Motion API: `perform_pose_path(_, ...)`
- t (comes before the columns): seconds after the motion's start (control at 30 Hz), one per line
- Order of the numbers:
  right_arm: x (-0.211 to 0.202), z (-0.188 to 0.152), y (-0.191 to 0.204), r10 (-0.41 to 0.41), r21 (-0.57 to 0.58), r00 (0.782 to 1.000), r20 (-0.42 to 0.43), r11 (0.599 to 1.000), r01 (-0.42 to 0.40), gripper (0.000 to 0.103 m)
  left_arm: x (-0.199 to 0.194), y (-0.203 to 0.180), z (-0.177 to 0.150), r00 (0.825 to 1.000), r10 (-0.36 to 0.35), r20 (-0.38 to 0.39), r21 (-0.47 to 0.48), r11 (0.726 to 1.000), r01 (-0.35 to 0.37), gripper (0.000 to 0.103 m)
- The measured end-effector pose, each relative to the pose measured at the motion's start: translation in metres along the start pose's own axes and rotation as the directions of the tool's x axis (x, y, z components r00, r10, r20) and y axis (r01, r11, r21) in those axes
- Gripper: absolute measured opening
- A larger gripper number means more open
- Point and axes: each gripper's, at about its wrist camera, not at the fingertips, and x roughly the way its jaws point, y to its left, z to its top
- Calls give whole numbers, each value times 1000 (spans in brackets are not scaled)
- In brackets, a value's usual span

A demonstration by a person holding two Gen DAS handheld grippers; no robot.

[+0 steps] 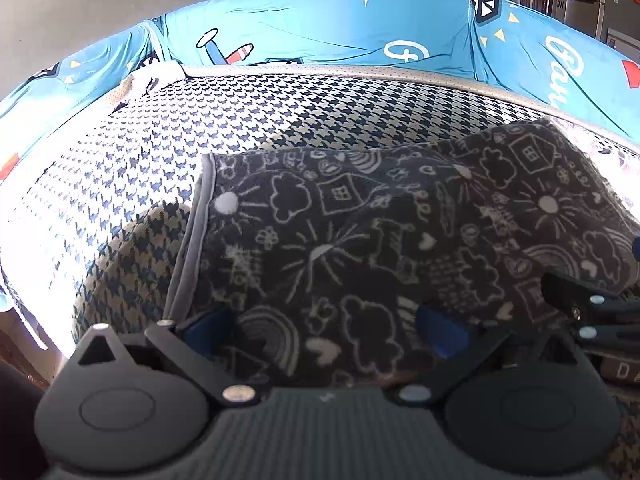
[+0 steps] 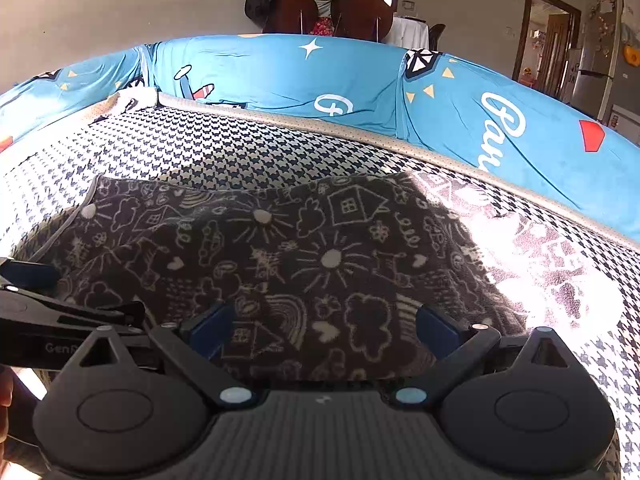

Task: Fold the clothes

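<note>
A dark grey cloth with white doodle prints point(image 1: 360, 232) lies folded on a houndstooth seat cover point(image 1: 160, 152); it also shows in the right wrist view point(image 2: 300, 256). My left gripper point(image 1: 324, 332) is open, its blue fingertips point(image 1: 440, 332) spread over the cloth's near edge. My right gripper point(image 2: 324, 330) is open too, its blue pads point(image 2: 212, 328) wide apart over the near edge of the cloth. The right gripper shows at the right edge of the left wrist view point(image 1: 592, 312); the left gripper shows at the left edge of the right wrist view point(image 2: 60, 312).
A blue printed sofa backrest point(image 2: 320, 80) rises behind the houndstooth cover point(image 2: 200, 148). Bright sunlight falls on the cloth's right end point(image 2: 540, 256). Chairs with piled clothes point(image 2: 320, 4) and a fridge point(image 2: 600, 40) stand beyond.
</note>
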Motion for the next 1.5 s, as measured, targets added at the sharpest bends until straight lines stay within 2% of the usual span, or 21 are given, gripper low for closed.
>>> perform_pose_path(0.1, 10, -2, -5, 5, 30, 999, -46, 1000, -3, 99, 1, 3, 0, 1000, -12, -8, -8, 1000, 12, 103)
perform_pose_path(0.33, 20, -6, -5, -4, 25, 997, -71, 1000, 6, 100, 5, 5, 1, 999, -31, -28, -32, 999, 30, 103)
perform_pose_path(0.7, 11, -4, 3, -15, 19, 999, -48, 1000, 16, 100, -8, 17, 8, 1000, -23, 17, -66, 998, 24, 103)
perform_pose_path(0.87, 0, -3, 12, 26, 1, 1000, -13, 1000, -26, 99, -11, 28, 13, 999, -27, 26, -103, 994, 30, 103)
perform_pose_path(1.07, -13, -6, 32, 83, -94, 995, 48, 993, -78, 99, -13, 46, 21, 999, 25, 48, -145, 989, -17, 103)
perform_pose_path(1.23, -21, -9, 50, 184, -166, 979, 88, 972, -168, 99, -1, 64, 21, 1000, 25, -7, -219, 975, -26, 103)
perform_pose_path(1.5, -23, -14, 82, 309, -297, 946, 95, 916, -269, 99, 5, 77, 28, 998, -32, -53, -256, 967, 17, 103)
